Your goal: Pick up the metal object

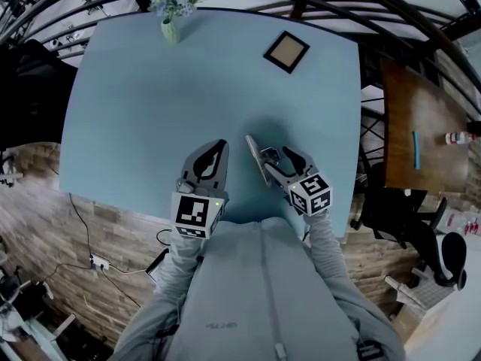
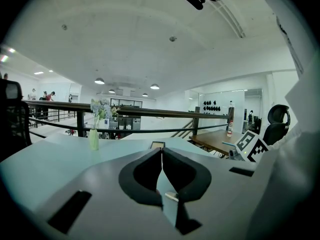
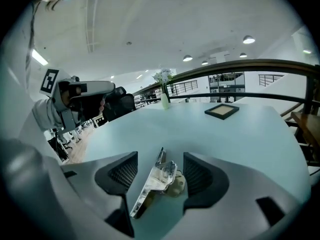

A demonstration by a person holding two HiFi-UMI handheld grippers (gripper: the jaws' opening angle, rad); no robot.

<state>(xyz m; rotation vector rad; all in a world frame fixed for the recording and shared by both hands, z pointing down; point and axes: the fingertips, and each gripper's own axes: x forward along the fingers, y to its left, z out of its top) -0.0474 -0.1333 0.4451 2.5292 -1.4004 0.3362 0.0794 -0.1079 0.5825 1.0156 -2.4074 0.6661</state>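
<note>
The right gripper (image 3: 160,160) sits low and centre in its own view, jaws spread wide, with the shiny metal object (image 3: 156,177) between the two ribbed pads (image 3: 123,172). The object is a long, tilted strip running from lower left up toward the centre of the gap; its rounded end lies nearer the right-hand pad, and contact cannot be told. In the head view it lies on the light blue table (image 1: 188,89), just below the frame's centre. Lower left of centre there, the left gripper (image 1: 219,147) has its jaws together, tips touching, nothing between them.
</note>
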